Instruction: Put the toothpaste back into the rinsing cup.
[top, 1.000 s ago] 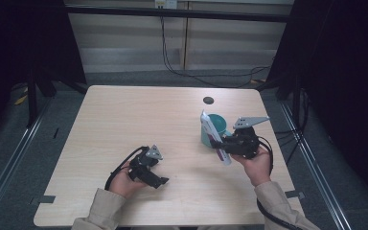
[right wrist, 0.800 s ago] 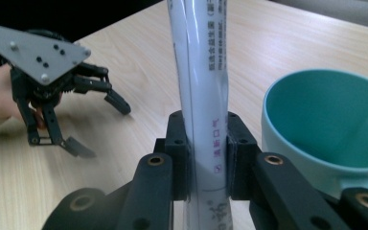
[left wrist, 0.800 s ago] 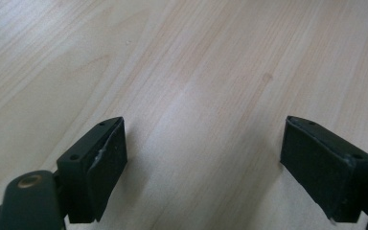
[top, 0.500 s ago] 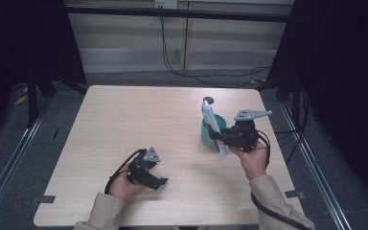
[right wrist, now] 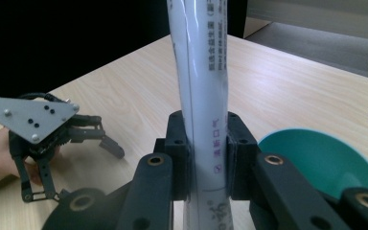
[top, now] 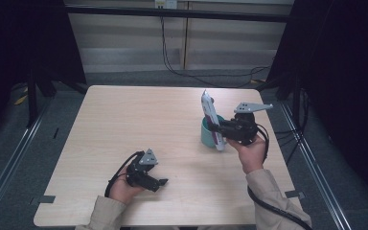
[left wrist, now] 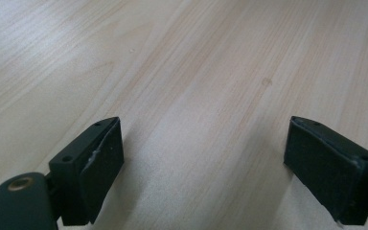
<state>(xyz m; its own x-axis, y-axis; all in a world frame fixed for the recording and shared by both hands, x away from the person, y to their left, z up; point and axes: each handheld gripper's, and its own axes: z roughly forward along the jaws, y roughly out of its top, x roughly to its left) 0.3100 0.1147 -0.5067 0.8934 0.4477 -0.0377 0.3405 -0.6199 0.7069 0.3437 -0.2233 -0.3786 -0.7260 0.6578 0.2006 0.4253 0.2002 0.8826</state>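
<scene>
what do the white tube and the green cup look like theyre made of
The white tube looks like soft glossy plastic: a sheen runs along it, it carries printed text, and it narrows where the right gripper pinches it. The green cup seems to be smooth matt plastic, evenly teal with a thin pale rim, though glazed ceramic cannot be ruled out.

Lab recording bay, bare wooden table [top: 139, 124], black curtains [top: 24, 43], trailing wall cables [top: 172, 52]

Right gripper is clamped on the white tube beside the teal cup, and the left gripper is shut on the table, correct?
Not quite: the left gripper is open, jaws wide apart over the bare table, as the left gripper view shows. The right gripper does clamp the white tube beside the teal cup.
</scene>
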